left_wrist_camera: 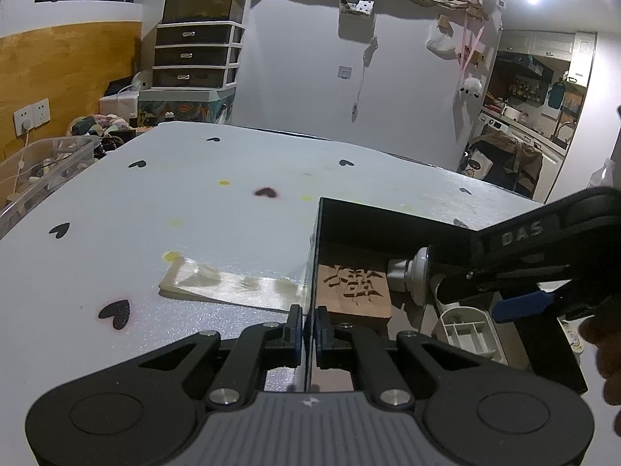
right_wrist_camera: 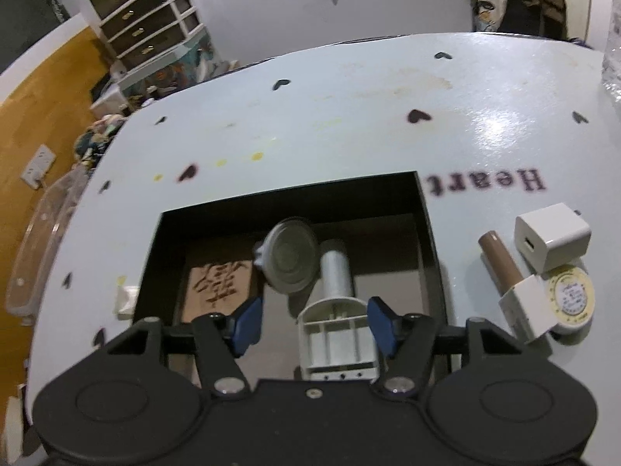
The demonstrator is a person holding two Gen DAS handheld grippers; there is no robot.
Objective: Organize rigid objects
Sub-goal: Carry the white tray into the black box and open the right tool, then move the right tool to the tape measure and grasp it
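Now: stocking the black box [right_wrist_camera: 431,233] on the table [right_wrist_camera: 349,116].
Left gripper [left_wrist_camera: 309,324] pinches the box's near wall, steadying it. Right gripper [right_wrist_camera: 312,322], jaws half open and empty, hovers over the suction-cup holder [right_wrist_camera: 289,262] lying inside, ahead of its pads. Best lift straight out, clear of the walls.

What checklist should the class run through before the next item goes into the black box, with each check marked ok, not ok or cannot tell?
1. Left claw clamped on the black box wall: ok.
2. Right claw open, pads clear of the white holder: ok.
3. Suction-cup piece inside the box: ok.
4. Wooden carved tile flat on the box floor: ok.
5. White charger cube, brown tube and thread spool still outside: not ok.
6. Room left in the box for all three: cannot tell.
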